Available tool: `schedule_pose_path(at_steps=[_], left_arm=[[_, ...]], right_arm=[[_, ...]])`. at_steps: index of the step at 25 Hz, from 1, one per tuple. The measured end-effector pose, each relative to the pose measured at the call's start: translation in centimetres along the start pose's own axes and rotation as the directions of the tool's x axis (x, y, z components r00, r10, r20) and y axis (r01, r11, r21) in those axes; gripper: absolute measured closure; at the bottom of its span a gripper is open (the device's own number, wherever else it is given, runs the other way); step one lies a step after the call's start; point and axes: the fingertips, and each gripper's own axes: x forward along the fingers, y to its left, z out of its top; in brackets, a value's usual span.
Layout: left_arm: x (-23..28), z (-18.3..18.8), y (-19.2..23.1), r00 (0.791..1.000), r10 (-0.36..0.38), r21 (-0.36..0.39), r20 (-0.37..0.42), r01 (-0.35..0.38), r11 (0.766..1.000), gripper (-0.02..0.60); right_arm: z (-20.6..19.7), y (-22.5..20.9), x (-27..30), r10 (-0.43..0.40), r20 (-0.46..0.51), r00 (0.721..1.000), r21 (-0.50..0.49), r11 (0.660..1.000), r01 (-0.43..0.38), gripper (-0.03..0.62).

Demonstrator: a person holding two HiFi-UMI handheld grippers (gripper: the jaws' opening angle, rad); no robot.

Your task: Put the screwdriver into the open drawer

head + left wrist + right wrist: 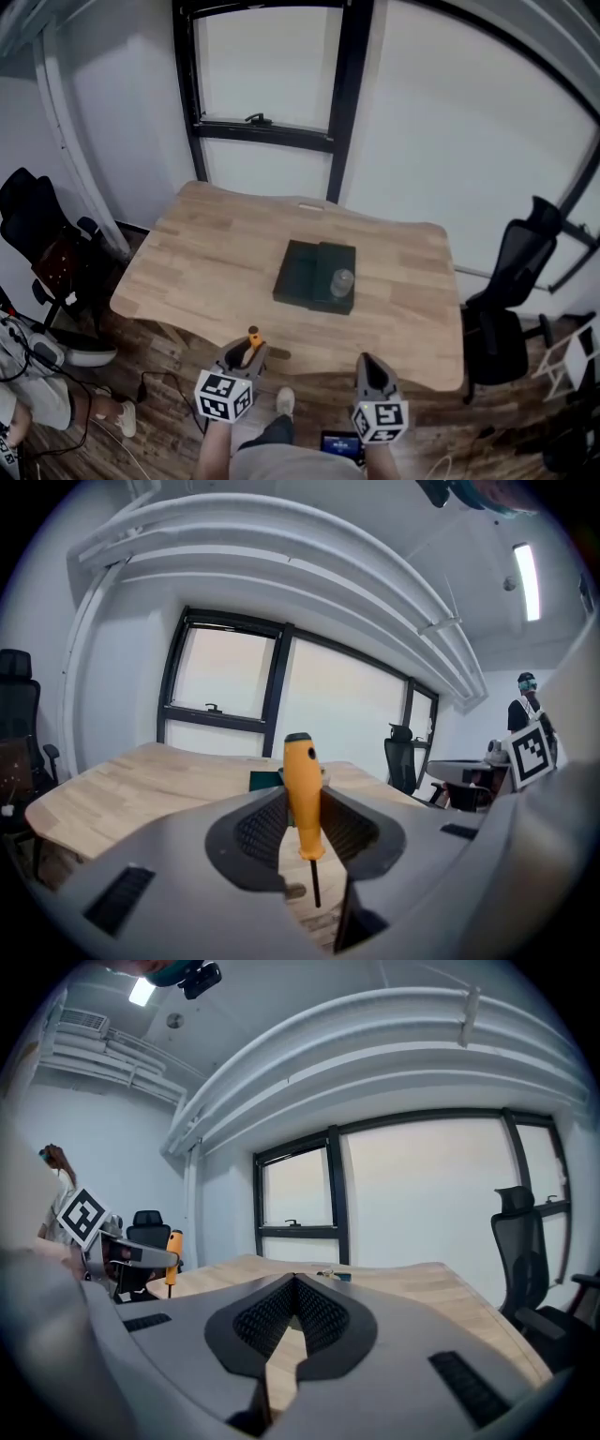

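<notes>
An orange-handled screwdriver stands upright between the jaws of my left gripper, with its thin dark shaft pointing down. That left gripper hovers over the near edge of the wooden table, and the orange handle shows at its tip. In the middle of the table sits a dark green drawer box with a clear round object on it; I cannot tell how far the drawer is open. My right gripper is shut and holds nothing, also at the near edge.
Black office chairs stand left and right of the table. A black-framed window fills the far wall. A person and cables are on the floor at the lower left. A small item lies at the table's far edge.
</notes>
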Motion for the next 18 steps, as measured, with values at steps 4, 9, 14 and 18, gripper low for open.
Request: schedule_pose_path(at_steps=[4,9,14,18], left_arm=[[4.9,2.3,2.4,0.999,-0.032,-0.006,-0.008,0.032,0.999,0.472],[10.6,4.5,4.6,0.996,-0.081,0.004,-0.031,0.081,0.997,0.472],[14.5,5.5,6.6,0.992,-0.118,0.013,-0.052,0.119,0.993,0.472],[16.7,5.8,7.8,0.988,-0.143,0.006,-0.057,0.143,0.99,0.472]], right_arm=[[1.0,-1.8,4.5,-0.037,-0.027,0.999,0.001,0.999,0.037,0.597],[2.1,-3.5,10.0,-0.07,-0.042,0.997,0.01,0.997,0.071,0.597],[2.0,-4.5,13.8,-0.11,-0.064,0.992,0.016,0.994,0.111,0.597],[1.9,-5.3,15.4,-0.147,-0.078,0.986,0.006,0.989,0.147,0.597]])
